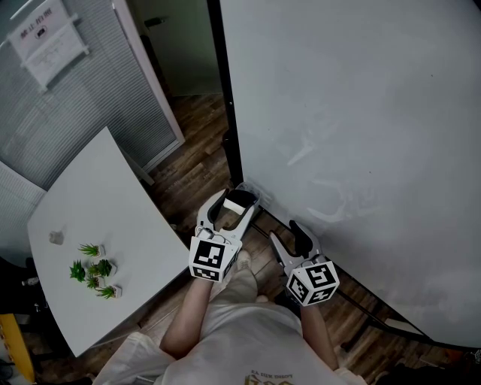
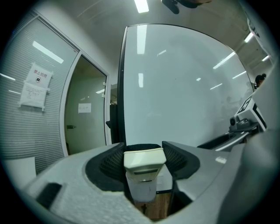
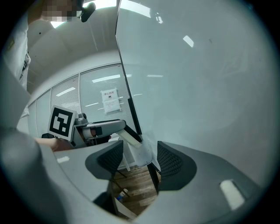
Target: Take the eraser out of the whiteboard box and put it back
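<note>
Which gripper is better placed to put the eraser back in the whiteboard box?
Left. The left gripper is shut on the eraser, right at the whiteboard box. The right gripper is open and empty, off to one side.

Office meeting room. A large white whiteboard (image 1: 353,113) in a black metal frame (image 1: 225,90) stands on a dark wood-plank floor (image 1: 195,143). Beside it are a white rectangular table (image 1: 90,203) bearing small green potted plants (image 1: 94,268), a glazed partition with grey horizontal blinds (image 1: 83,98), a white printed paper notice (image 1: 46,37) fixed to the partition, and a pale doorway (image 2: 85,113). Bright ceiling strip lights (image 2: 141,5) shine overhead.
</note>
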The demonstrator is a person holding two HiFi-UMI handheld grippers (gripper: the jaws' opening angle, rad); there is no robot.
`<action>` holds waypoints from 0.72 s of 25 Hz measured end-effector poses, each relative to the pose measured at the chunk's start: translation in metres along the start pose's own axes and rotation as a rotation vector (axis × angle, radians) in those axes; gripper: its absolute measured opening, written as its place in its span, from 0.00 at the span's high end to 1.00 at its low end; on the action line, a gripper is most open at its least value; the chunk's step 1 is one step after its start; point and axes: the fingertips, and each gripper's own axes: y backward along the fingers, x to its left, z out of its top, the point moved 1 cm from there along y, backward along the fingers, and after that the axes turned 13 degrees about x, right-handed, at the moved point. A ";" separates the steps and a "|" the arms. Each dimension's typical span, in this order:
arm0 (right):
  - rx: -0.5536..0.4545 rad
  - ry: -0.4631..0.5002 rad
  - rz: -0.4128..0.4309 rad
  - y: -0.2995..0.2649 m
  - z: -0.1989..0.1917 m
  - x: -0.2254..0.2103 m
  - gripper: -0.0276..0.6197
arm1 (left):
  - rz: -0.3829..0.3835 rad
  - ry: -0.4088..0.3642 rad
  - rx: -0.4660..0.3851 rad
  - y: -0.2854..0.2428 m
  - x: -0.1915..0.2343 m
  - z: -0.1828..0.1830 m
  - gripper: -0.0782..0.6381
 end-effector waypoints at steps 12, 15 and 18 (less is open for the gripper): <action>0.013 -0.004 0.002 -0.007 -0.003 -0.001 0.58 | -0.016 -0.003 0.028 -0.011 0.002 -0.010 0.52; 0.017 -0.007 0.001 -0.008 -0.004 -0.001 0.58 | -0.025 -0.006 0.038 -0.016 0.002 -0.014 0.52; 0.022 -0.008 -0.001 -0.008 -0.006 0.000 0.58 | -0.034 -0.008 0.048 -0.020 0.002 -0.017 0.52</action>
